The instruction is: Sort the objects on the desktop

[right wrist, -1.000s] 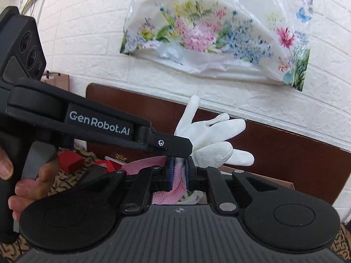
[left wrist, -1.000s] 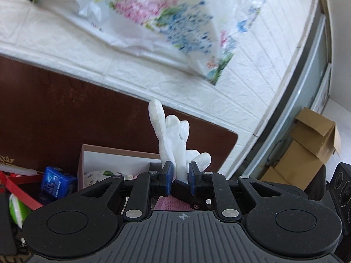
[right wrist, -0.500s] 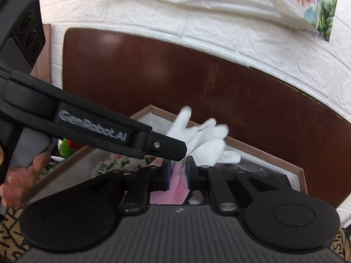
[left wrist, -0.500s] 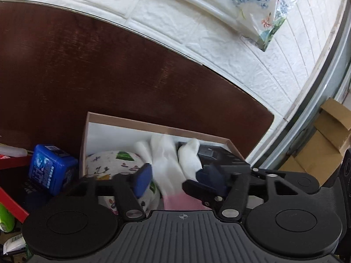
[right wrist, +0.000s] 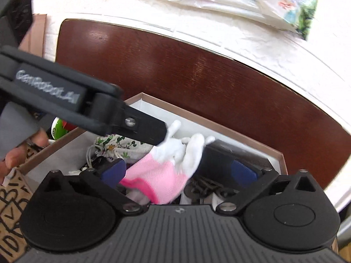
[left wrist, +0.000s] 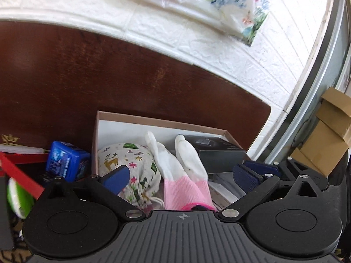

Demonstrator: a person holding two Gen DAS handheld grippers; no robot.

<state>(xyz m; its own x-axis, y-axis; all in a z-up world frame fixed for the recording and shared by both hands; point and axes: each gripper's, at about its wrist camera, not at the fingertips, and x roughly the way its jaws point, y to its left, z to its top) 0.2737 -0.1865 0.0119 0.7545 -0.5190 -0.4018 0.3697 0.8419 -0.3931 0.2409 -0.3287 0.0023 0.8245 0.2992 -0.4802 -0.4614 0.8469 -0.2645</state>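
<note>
- red strap (left wrist: 20,172) and a green-and-white round thing (left wrist: 18,197) sit far left in the left wrist view, blurred, with a blue printed packet (left wrist: 67,163) just beside the box.
- cardboard box (left wrist: 153,120), brown rim and white inside, stands against a dark glossy wooden board (left wrist: 109,76); white textured brick wall (left wrist: 197,39) behind, a floral plastic bag (left wrist: 219,4) hanging on it.
- in the box, left side: a soft cloth pouch (left wrist: 131,160), cream with small printed deer and flowers, drawstring at its mouth.
- left gripper (left wrist: 178,176) tilts down over the box, blue pads spread wide and opening, nothing pressed.
- between those pads but free of them lies the glove (left wrist: 182,171): white knit fingers, pink ribbed cuff, resting in the box between the pouch and a flat black case (left wrist: 219,153).
- right wrist view: a hand (right wrist: 13,153) holds the left tool's grey handle at the left edge.
- right gripper (right wrist: 178,173) also angles down, pads wide apart and opening; the glove (right wrist: 166,171) sits limp between them, touching neither that i can see.
- far right: stacked brown cartons (left wrist: 329,131).
</note>
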